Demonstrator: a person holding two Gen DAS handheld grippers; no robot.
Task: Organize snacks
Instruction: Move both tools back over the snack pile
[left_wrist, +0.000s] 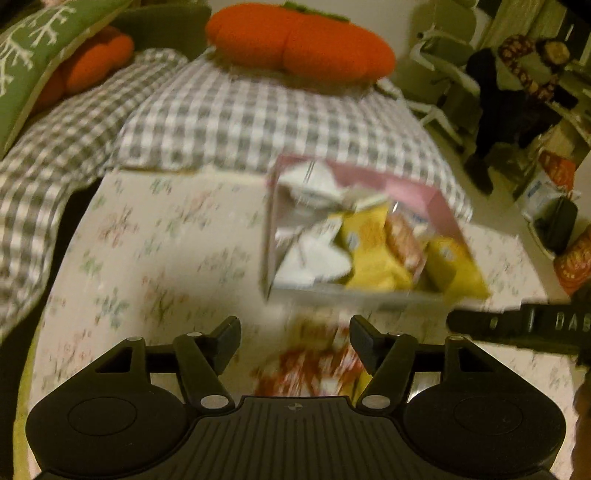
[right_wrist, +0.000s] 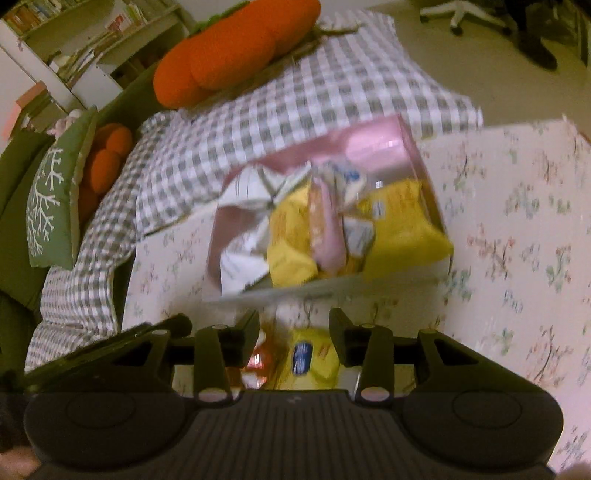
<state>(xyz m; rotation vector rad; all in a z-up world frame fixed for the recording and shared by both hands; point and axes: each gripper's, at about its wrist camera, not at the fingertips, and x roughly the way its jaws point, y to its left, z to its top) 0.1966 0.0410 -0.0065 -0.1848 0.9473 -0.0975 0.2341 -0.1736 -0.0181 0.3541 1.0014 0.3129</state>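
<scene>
Left wrist view shows the left gripper (left_wrist: 294, 330) with its fingers apart above a blurred red-and-white snack packet (left_wrist: 314, 363) lying on the floral-print tablecloth (left_wrist: 155, 258); the pads do not seem to press on it. Just beyond stands the clear-sided pink plastic box (left_wrist: 436, 201), already holding white, yellow and pink packets. Right wrist view has the right gripper (right_wrist: 294, 325) parted narrowly over a yellow snack packet with a blue label (right_wrist: 306, 356) — blur hides whether the pads touch it. To do this well, I would settle each hand before closing, grip a packet by its flat middle, then lift it clear of the near wall — the box looks crowded on the right.
</scene>
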